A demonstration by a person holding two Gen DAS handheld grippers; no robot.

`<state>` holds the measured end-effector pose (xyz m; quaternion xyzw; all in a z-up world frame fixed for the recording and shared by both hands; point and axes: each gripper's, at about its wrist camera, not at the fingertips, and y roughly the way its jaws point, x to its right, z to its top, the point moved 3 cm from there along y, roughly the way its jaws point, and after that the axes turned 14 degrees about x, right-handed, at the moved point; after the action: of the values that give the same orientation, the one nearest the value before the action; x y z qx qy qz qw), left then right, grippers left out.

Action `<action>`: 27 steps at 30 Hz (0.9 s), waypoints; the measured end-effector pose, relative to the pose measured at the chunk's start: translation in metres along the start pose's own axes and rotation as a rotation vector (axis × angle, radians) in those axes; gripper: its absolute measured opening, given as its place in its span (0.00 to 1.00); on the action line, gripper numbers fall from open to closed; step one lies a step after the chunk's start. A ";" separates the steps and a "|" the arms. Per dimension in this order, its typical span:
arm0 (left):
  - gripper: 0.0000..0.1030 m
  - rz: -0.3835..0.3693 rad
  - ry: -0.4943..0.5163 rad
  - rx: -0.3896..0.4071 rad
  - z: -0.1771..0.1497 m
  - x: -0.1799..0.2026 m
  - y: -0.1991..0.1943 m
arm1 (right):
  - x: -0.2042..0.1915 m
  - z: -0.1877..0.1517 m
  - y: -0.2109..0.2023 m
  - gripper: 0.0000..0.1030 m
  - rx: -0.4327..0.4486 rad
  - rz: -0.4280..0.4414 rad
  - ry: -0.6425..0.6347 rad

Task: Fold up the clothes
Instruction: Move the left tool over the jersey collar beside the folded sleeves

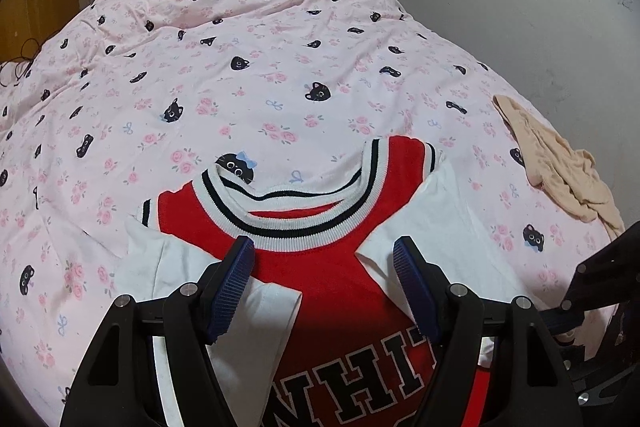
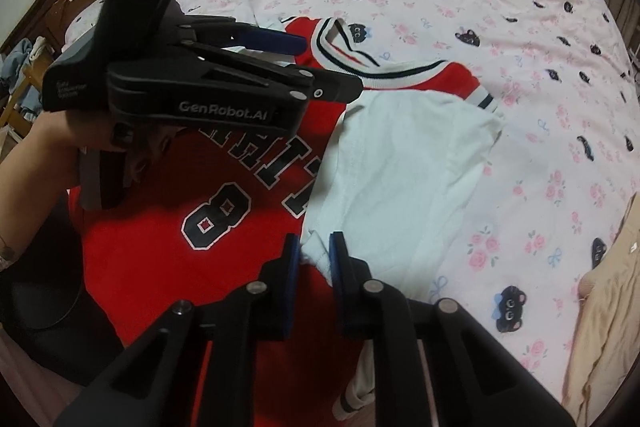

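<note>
Pinching the white sleeve (image 2: 400, 179) edge in our right tongs (image 2: 314, 259), we should draw it flat across the jersey (image 2: 160, 259) on the bed (image 2: 520, 27); left tongs (image 1: 324, 267) hover open near the collar (image 1: 288, 223).

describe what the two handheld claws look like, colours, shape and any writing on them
Both are matte black plastic tools. The left claw and right claw each end in two fingers faced with ribbed dark blue pads, joined by linkage arms with round silver pivot pins. Seen from the right wrist view, the left tool's side carries white "GenRobot.AI" lettering. The hand holding it has dark-painted nails.
</note>
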<state>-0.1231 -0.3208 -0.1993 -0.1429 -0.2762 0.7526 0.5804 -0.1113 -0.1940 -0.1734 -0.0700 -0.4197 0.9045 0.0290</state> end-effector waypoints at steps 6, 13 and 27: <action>0.65 0.030 0.009 -0.017 -0.003 0.000 0.006 | 0.000 0.007 -0.017 0.12 0.045 0.009 -0.009; 0.65 0.052 0.032 -0.041 -0.007 0.003 0.013 | -0.007 0.004 -0.011 0.16 0.039 -0.003 -0.055; 0.65 0.057 0.042 -0.055 -0.010 0.004 0.017 | -0.012 -0.002 0.004 0.17 -0.023 0.026 -0.056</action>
<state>-0.1323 -0.3176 -0.2173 -0.1821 -0.2804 0.7578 0.5603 -0.0989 -0.1963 -0.1770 -0.0501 -0.4300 0.9014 0.0048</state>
